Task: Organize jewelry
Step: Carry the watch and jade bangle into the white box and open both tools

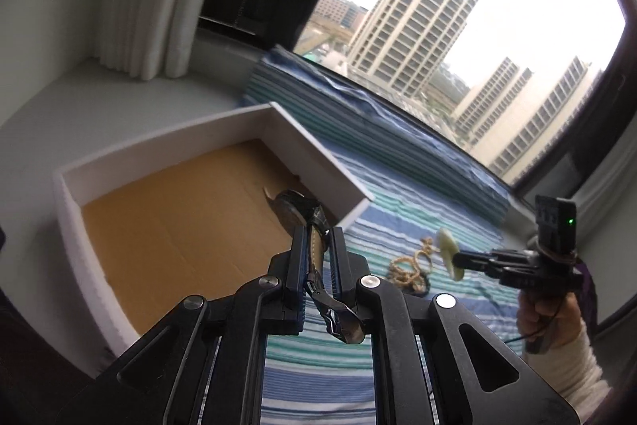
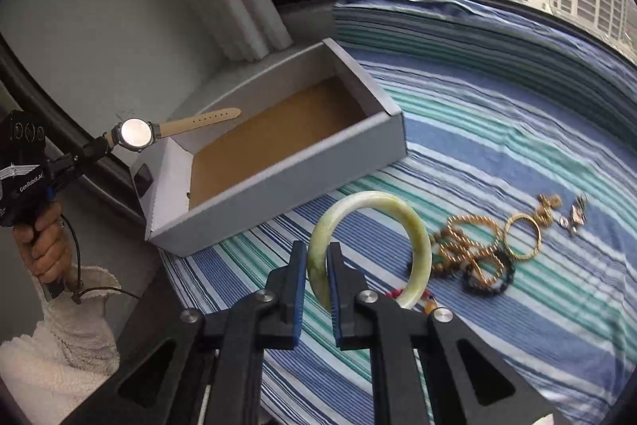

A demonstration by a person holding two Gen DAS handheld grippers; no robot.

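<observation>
Both tongs are loaded: my left tongs [image 1: 316,249] pinch a watch [image 2: 135,134] by its tan strap, and my right tongs [image 2: 317,265] are pressed onto a pale green bangle [image 2: 414,222].

Going largest to smallest: the striped cloth [image 2: 497,146] covers the surface by the window, the white box [image 2: 278,182] with its brown cardboard floor sits on it, and a heap of gold chains [image 2: 469,245], a gold ring [image 2: 522,237] and small silver bits [image 2: 575,214] lies well apart from the box.

I see nothing resting in the box, so I judge the sorting barely begun.

My left hand [image 2: 43,245] holds the watch level above the box's near-left corner; my right carries the bangle upright above the cloth, near the box.
</observation>
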